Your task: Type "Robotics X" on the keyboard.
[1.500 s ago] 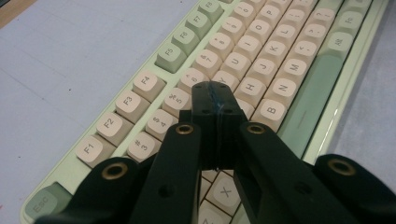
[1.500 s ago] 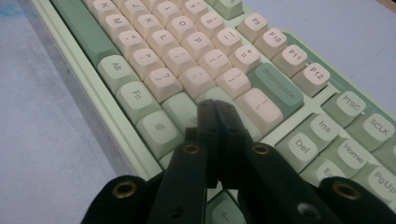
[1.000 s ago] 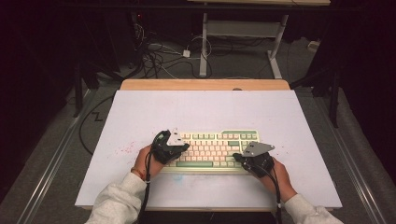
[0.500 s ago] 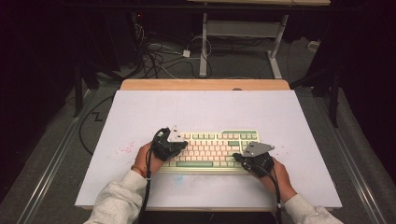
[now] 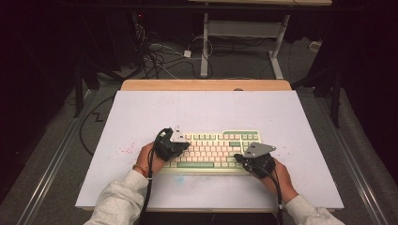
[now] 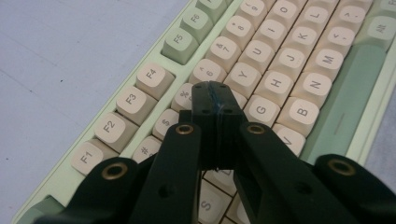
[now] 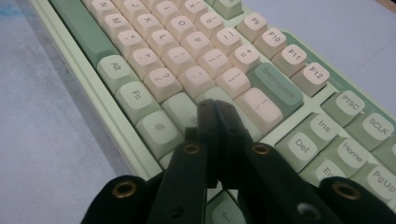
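Observation:
A pale green keyboard (image 5: 213, 150) with cream and green keys lies on the white table top (image 5: 206, 112), near the front edge. My left gripper (image 5: 180, 144) is shut and hovers over the keyboard's left half; in the left gripper view its closed tips (image 6: 215, 95) sit above the keys near R and T, with the keyboard (image 6: 289, 70) spread beyond. My right gripper (image 5: 241, 159) is shut too, at the keyboard's right end; in the right gripper view its tips (image 7: 214, 109) hang over the keys near Enter and Shift on the keyboard (image 7: 187, 51). Neither holds anything.
Faint red speckles (image 5: 126, 150) mark the table left of the keyboard. A wooden strip (image 5: 206, 85) edges the table's far side. Beyond it are cables (image 5: 159, 51) on the floor and the legs of another desk (image 5: 244, 33).
My left gripper has shifted slightly right and forward over the keys. The right gripper has stayed where it was.

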The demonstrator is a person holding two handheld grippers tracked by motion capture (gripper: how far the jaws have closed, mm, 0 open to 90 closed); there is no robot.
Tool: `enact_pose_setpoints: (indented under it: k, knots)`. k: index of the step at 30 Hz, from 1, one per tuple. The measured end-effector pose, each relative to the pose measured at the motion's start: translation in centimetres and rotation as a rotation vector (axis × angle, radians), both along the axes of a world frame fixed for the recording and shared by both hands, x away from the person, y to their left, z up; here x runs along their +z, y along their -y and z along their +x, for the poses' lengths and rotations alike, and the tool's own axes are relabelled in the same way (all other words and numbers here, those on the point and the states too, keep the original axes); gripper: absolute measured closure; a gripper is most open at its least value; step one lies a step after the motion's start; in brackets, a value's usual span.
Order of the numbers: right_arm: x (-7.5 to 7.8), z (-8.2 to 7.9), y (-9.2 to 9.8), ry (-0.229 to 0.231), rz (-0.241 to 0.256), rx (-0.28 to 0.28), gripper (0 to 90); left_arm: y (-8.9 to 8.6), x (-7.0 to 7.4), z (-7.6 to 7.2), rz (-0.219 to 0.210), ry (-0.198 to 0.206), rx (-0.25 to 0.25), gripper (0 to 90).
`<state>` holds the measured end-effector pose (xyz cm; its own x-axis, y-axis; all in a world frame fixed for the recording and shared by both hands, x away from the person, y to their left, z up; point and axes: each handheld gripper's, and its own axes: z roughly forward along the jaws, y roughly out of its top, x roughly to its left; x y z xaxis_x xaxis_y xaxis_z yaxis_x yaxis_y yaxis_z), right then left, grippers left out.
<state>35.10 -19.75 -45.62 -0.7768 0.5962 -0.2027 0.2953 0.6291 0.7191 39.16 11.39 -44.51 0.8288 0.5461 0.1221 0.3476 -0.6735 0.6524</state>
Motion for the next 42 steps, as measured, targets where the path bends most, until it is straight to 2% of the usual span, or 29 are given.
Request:
enact_pose_setpoints:
  k: [14, 16, 18, 23, 26, 42]
  knots:
    - [0.0, 0.0, 0.0, 0.0, -0.001, 0.0, 90.0, 0.1, -0.2, 0.0, 0.002, -0.015, -0.002, 87.7]
    - [0.0, -0.1, 0.0, 0.001, -0.003, -0.002, 90.0, 0.2, -0.4, 0.1, 0.021, -0.019, -0.007, 87.8]
    - [0.0, -0.1, 0.0, -0.002, -0.001, -0.006, 90.0, 0.2, -0.3, 0.0, 0.012, -0.023, -0.012, 87.8]
    - [0.0, -0.1, -0.1, 0.002, -0.004, -0.002, 90.0, 0.0, 0.3, -0.4, 0.004, 0.025, -0.002, 87.8]
    - [0.0, -0.1, 0.0, 0.002, -0.004, -0.002, 90.0, -0.3, 0.9, -0.7, -0.024, 0.048, 0.002, 87.8]
    - [0.1, -0.2, -0.1, 0.007, -0.019, 0.004, 90.0, -0.9, 2.0, -1.6, -0.06, 0.103, 0.002, 87.7]
